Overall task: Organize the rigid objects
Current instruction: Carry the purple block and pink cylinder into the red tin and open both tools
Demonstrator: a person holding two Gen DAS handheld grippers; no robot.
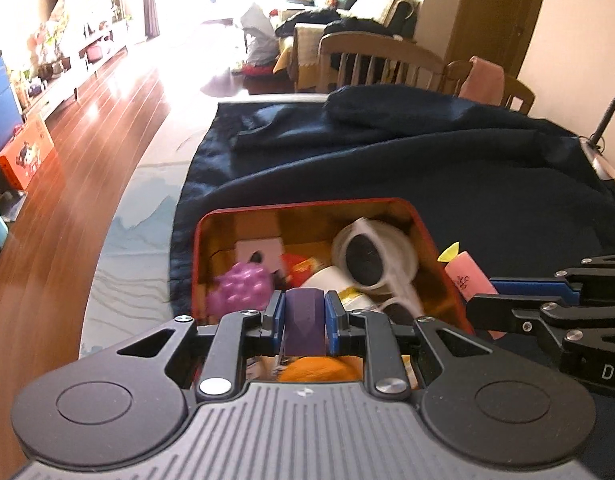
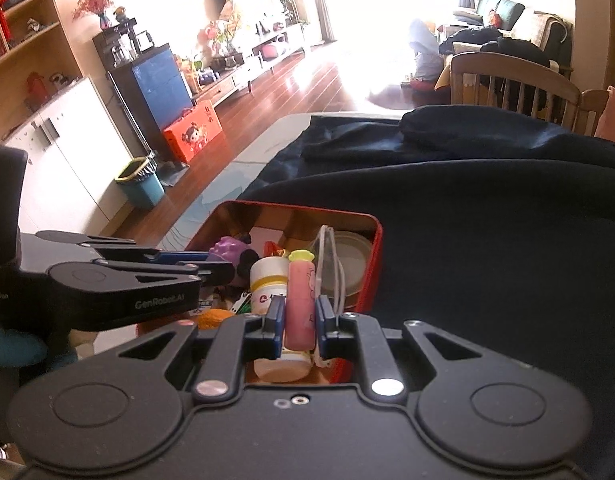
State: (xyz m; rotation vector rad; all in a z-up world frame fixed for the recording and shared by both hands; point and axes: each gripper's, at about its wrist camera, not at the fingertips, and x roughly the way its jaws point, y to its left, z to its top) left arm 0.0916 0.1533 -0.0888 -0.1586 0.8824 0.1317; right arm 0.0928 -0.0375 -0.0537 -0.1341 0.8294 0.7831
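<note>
Two grippers, both angled down over one red tin point(image 1: 439, 248) on dark cloth point(image 1: 427, 168). Left gripper point(image 1: 305, 316) clamped narrow on one purple block point(image 1: 303, 324); right gripper point(image 2: 301, 316) pinching one pink tube point(image 2: 301, 304) (yellow-capped). Inside the tin: one purple ball point(image 1: 239, 286), one white bottle point(image 2: 269, 284), one round lid point(image 2: 347, 260).

A red tin point(image 1: 427, 240) is showing a golden interior. A purple block point(image 1: 305, 326) and pink tube point(image 2: 301, 304) are contrasting with navy cloth point(image 1: 427, 168).

A wooden chair point(image 1: 381, 58) stands behind the dark cloth point(image 1: 447, 168).
</note>
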